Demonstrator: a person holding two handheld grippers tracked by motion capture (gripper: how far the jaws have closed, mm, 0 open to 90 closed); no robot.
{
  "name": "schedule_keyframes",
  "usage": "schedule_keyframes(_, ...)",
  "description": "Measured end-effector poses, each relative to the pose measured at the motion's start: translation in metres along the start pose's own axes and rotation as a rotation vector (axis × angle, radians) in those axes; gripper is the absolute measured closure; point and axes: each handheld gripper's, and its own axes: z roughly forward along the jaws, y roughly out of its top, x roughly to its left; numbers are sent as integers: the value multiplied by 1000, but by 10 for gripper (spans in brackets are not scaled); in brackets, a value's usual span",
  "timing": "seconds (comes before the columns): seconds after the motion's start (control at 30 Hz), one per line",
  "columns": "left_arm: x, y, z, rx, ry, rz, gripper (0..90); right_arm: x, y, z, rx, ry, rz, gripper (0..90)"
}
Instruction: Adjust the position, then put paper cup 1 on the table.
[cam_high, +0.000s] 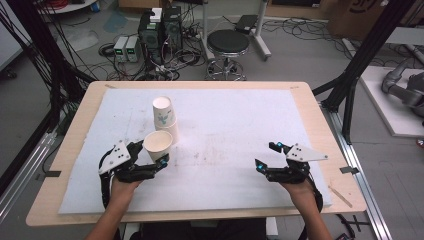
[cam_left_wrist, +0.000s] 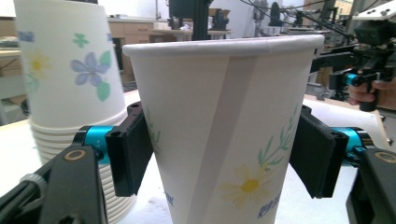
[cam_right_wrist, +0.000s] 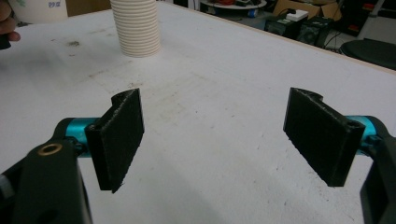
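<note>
A single paper cup (cam_high: 158, 144) with a flower print stands upright, mouth up, between the jaws of my left gripper (cam_high: 150, 153). In the left gripper view both pads press the sides of the cup (cam_left_wrist: 224, 116), so the left gripper (cam_left_wrist: 224, 154) is shut on it. Just behind it stands an upside-down stack of paper cups (cam_high: 163, 116) (cam_left_wrist: 65, 84) on the white mat (cam_high: 225, 130). My right gripper (cam_high: 265, 155) (cam_right_wrist: 215, 135) hovers open over bare mat at the right, nothing between its jaws. The stack (cam_right_wrist: 135, 28) lies far ahead of it.
The white mat covers a wooden table (cam_high: 80, 120). Beyond the far edge, on the floor, are a black stool (cam_high: 228, 42), computer cases (cam_high: 160, 30) and cables. Black frame posts (cam_high: 357, 60) rise beside the table's right edge.
</note>
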Motion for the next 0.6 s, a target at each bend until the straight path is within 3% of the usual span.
schedule_keyframes(0.27, 9, 4, -11, -23, 42, -6, 289, -1, -1, 0, -1, 0, 5, 209)
schedule_keyframes(0.6, 23, 5, -28, -41, 131, 1, 289, 1, -1, 2, 5, 10, -9, 209)
